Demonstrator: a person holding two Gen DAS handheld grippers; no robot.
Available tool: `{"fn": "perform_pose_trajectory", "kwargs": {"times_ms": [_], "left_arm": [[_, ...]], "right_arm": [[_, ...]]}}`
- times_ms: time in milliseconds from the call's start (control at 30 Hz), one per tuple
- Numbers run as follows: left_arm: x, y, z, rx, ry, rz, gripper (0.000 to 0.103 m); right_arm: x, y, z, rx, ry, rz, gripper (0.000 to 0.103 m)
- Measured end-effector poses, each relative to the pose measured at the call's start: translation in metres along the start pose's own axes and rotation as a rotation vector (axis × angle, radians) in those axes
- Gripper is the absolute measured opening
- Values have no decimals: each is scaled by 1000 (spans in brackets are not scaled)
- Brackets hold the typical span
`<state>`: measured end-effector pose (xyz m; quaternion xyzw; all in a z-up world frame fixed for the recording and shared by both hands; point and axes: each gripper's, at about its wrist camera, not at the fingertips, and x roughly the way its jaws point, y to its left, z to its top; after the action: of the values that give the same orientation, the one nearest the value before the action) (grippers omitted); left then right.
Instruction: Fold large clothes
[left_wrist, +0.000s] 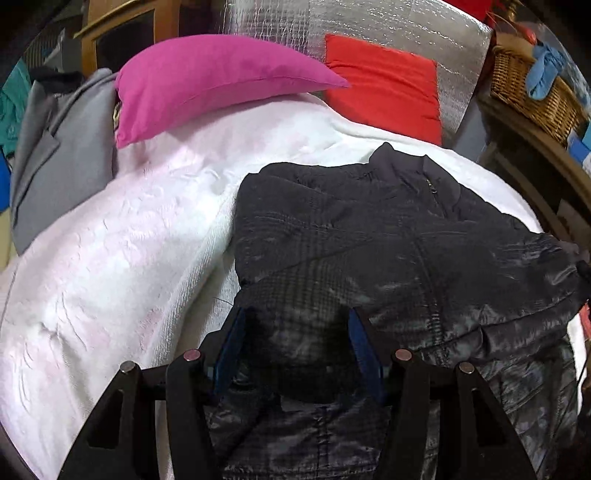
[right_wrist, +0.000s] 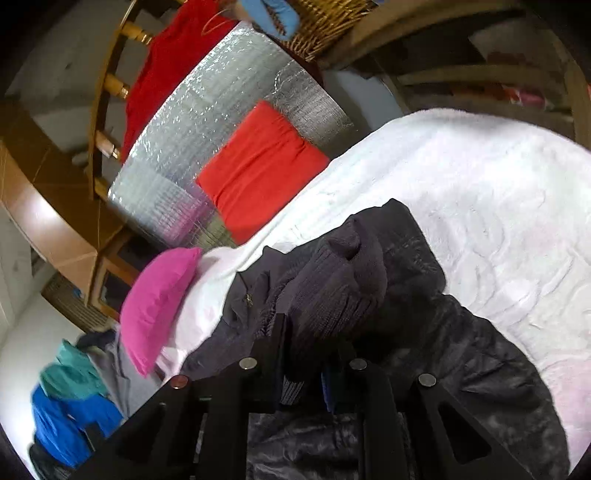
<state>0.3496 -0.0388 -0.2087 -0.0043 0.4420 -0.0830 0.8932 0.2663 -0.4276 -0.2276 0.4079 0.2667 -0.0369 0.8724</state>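
Left wrist view: a dark puffy jacket (left_wrist: 388, 236) is seen lying on a white blanket (left_wrist: 122, 258), w/ the collar at the far end. The left gripper (left_wrist: 295, 332) is held low over the near edge of the jacket, fingers spread apart; dark cloth sits between them, but it can't be told if it is touched.

Right wrist view: the knit cuff (right_wrist: 332, 291) of one sleeve is pinched by the right gripper (right_wrist: 306, 369), fingers pressed tight on it. The cuff looks lifted a bit above the rest of the jacket.

Likely step: the sleeve is to be folded in over the body. To do it well, the cuff should be kept pinched and carried across flat, not yanked. The near edge should be pinned by the left gripper so the slippy cloth isn't dragged. The pink pillow (left_wrist: 207, 77) & red cushion (left_wrist: 384, 85) are well apart, so no bump is feared.
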Motion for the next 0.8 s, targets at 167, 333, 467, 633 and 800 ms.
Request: {"fn": "perform_pose_trajectory", "kwargs": {"times_ms": [167, 333, 467, 633, 800], "left_arm": [[2, -6, 0, 30, -11, 34, 58], [3, -8, -1, 42, -13, 48, 58], [4, -9, 0, 46, -9, 51, 58], [3, -1, 2, -4, 37, 9, 68], [-12, 21, 1, -138, 73, -153, 72]], "right_arm": [[10, -13, -5, 7, 70, -65, 17], [20, -28, -7, 44, 132, -91, 17], [24, -36, -8, 66, 159, -92, 17], [27, -48, -6, 152, 203, -45, 19], [30, -63, -5, 268, 250, 29, 29]]}}
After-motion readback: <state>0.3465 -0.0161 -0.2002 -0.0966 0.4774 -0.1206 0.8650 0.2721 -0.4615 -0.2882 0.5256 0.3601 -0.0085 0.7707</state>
